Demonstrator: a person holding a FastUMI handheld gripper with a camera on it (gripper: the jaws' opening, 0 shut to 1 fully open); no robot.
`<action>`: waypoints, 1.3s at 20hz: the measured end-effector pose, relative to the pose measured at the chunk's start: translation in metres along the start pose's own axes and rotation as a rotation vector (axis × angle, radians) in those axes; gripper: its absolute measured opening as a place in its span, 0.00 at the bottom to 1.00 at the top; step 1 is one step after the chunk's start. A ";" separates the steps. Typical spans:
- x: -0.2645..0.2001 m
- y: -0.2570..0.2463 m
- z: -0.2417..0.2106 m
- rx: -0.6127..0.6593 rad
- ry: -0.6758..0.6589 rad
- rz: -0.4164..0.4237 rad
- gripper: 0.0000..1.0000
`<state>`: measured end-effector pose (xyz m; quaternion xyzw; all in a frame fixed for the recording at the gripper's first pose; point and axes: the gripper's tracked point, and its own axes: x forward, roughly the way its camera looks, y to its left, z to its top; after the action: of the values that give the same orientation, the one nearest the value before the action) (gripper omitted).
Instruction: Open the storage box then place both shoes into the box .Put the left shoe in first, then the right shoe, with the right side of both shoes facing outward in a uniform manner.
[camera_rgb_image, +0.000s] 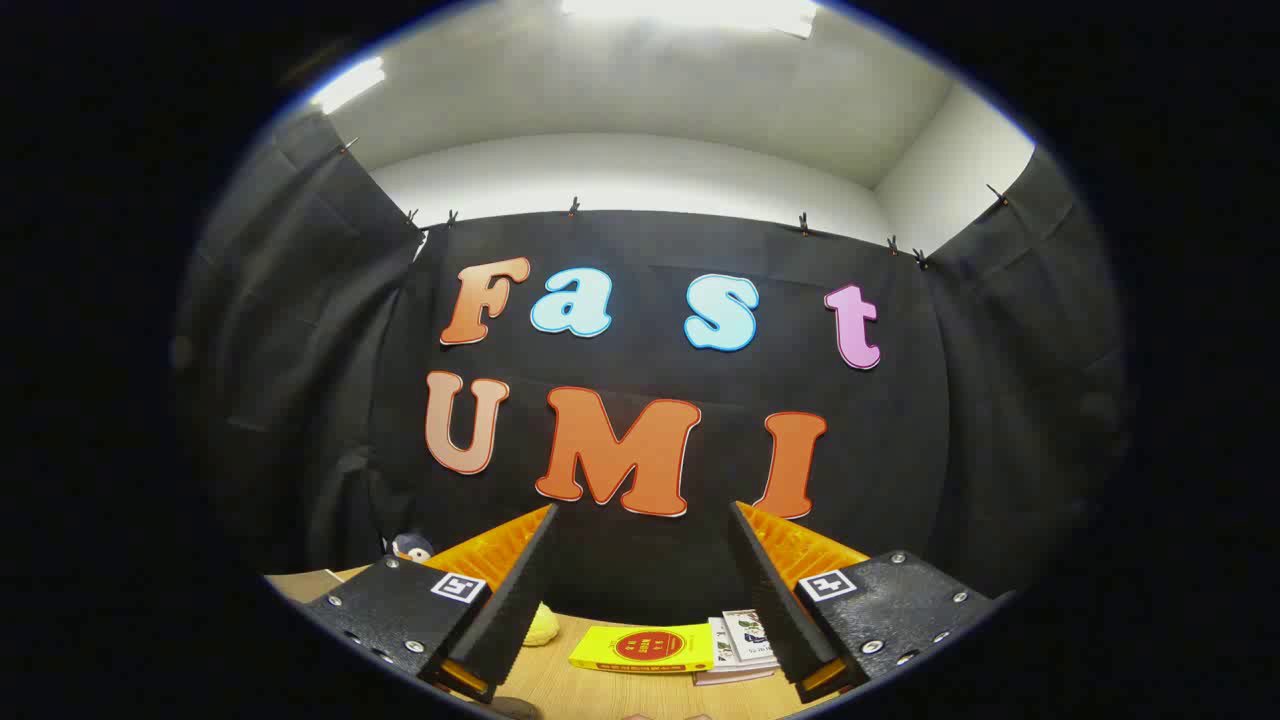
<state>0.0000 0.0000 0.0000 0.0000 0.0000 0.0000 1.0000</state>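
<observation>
Claw (640, 510) raised and level, fingers spread wide apart, nothing gripped between them, tips aimed at the black cloth wall (650, 560) rather than down at the work. Yellow book (643, 649) lying flat on the wooden table (590, 690), seen low in the gap between the two fingers, beyond them. Just right of the yellow book, a small stack of booklets (745, 640), touching or nearly touching its edge, partly hidden behind the right finger. Left of the yellow book, a pale yellow soft lump (541, 626) peeking out from behind the left finger; too little on show to say what. Farther left of the yellow book and back toward the cloth, a small toy penguin (411, 546), only its head visible above the claw body. Near side of the yellow book, down by the left finger, a dark rounded shape (510, 708) on the table edge; cannot tell what. Storage box and shoes: no telling where from here. Nothing standing between the fingers and the yellow book. Behind the yellow book, black cloth hung by clips along its top, more cloth folding round both sides; above that, white wall (640, 170), white ceiling and bright strip lights (690, 14).
</observation>
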 end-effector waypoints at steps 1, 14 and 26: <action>0.000 -0.001 0.000 -0.004 -0.001 -0.003 0.98; 0.005 -0.017 0.002 -0.034 0.013 -0.006 0.98; -0.006 0.060 -0.056 0.064 0.160 0.197 0.98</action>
<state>-0.0058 0.0596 -0.0561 0.0321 0.0799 0.0984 0.9914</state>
